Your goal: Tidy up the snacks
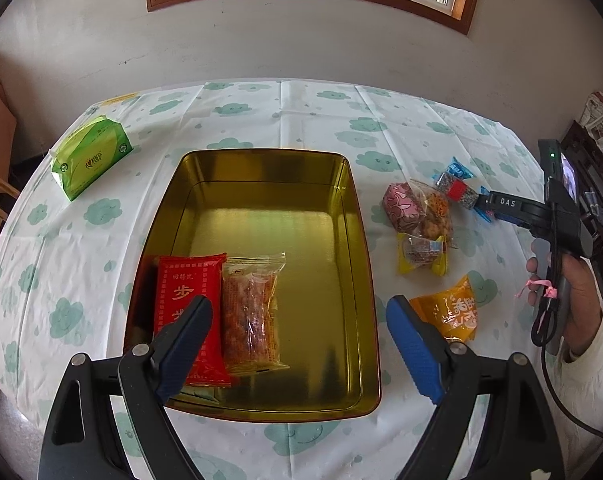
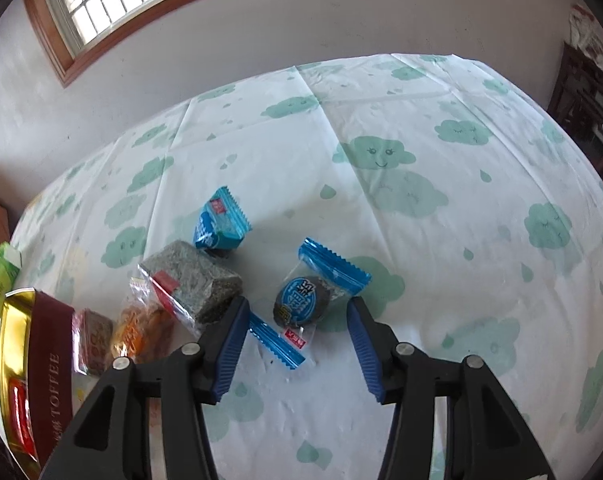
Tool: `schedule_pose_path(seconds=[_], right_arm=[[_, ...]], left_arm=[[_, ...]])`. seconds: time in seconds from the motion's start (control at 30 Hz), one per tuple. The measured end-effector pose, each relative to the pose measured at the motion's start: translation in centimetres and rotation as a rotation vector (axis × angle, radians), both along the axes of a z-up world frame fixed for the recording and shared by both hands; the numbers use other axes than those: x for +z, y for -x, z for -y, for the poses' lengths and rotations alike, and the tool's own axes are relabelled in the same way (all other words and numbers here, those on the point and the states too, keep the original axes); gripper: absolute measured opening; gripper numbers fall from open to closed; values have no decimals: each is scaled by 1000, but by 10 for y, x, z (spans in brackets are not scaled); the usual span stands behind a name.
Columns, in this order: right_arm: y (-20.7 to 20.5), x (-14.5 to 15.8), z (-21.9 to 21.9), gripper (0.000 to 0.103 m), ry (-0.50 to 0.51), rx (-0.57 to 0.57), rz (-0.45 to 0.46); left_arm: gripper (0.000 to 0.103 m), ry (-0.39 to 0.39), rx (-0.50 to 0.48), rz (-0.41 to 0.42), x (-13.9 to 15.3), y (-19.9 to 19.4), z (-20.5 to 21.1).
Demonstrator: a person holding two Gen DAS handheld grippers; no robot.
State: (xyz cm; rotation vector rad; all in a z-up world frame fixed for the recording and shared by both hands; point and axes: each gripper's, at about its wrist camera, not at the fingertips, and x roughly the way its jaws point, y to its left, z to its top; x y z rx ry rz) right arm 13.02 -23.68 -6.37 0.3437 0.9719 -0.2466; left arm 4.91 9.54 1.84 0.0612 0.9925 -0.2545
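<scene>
Lying between the right gripper's parted jaws, untouched, the round blue-wrapped snack rests on the tablecloth.

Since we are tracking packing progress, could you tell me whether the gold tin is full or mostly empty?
Mostly empty: the gold tin holds only a red packet and a clear-wrapped snack at its near left; bare gold floor elsewhere.

You have one gold rectangular metal tin holding two snack packets, six loose wrapped snacks outside, and one green tissue pack.
</scene>
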Motion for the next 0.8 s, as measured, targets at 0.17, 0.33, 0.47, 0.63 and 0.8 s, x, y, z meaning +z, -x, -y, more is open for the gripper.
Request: schedule_pose_path(seconds=[0.17,0.33,0.47,0.63,0.8], right_arm=[[-1,-2,-1,46,50,4,30],[3,-3,3,22,82,13,43],[7,-3,10,17,70,21,56],[16,-3,14,12,87,32,71],[24,-4,21,8,86,41,77]], left_arm=[[86,-9,-13,0,-1,1,5],[86,-11,-32,3,0,4,14],[86,-14,-49,-1,-1,6,23],[86,-17,-68,-7,-3,7,34],[86,-18,-87,-10,-4,9,44]])
